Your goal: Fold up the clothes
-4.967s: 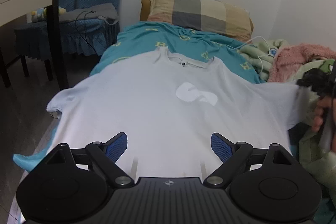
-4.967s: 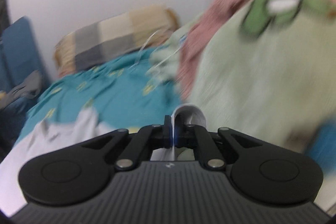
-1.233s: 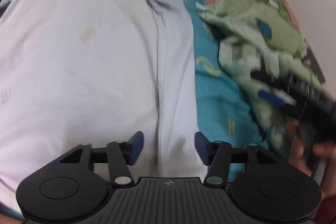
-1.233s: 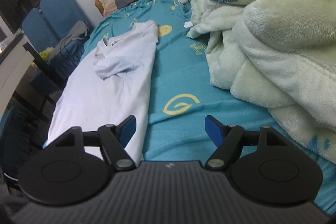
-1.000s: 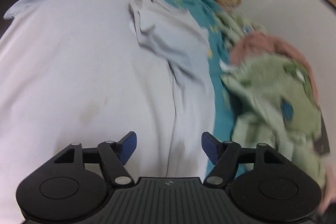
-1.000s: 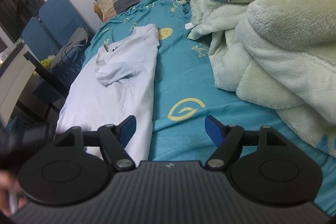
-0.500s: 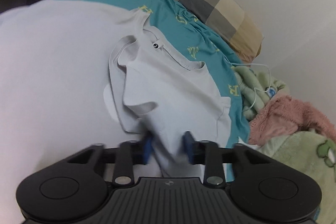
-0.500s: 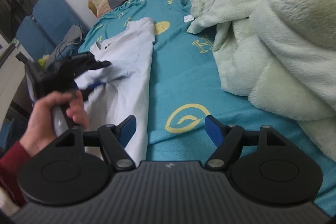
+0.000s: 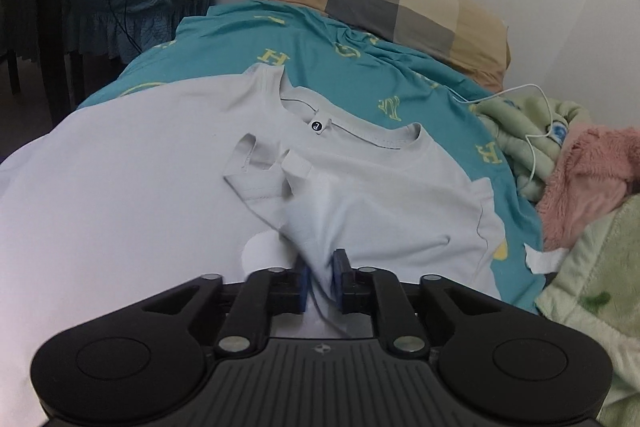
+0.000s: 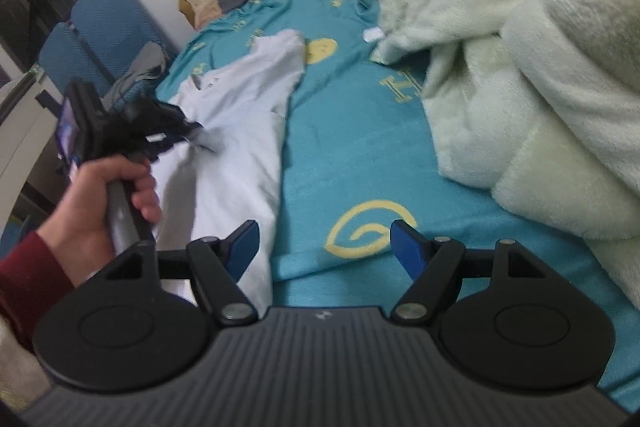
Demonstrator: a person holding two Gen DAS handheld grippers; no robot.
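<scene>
Fabric of the white T-shirt (image 9: 380, 199) is bunched between the pads of my left gripper (image 9: 320, 281), whose jaws are opening a little. My right gripper (image 10: 324, 247) stands wide and empty over the teal bedsheet (image 10: 352, 131), where the shirt lies, one side folded in.

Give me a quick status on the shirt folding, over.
Left gripper pinching a bunched fold of the white cotton T-shirt, jaws easing open. Right gripper open, empty, over the teal bedsheet. Fluffy green blanket alongside, not touching the shirt.
</scene>
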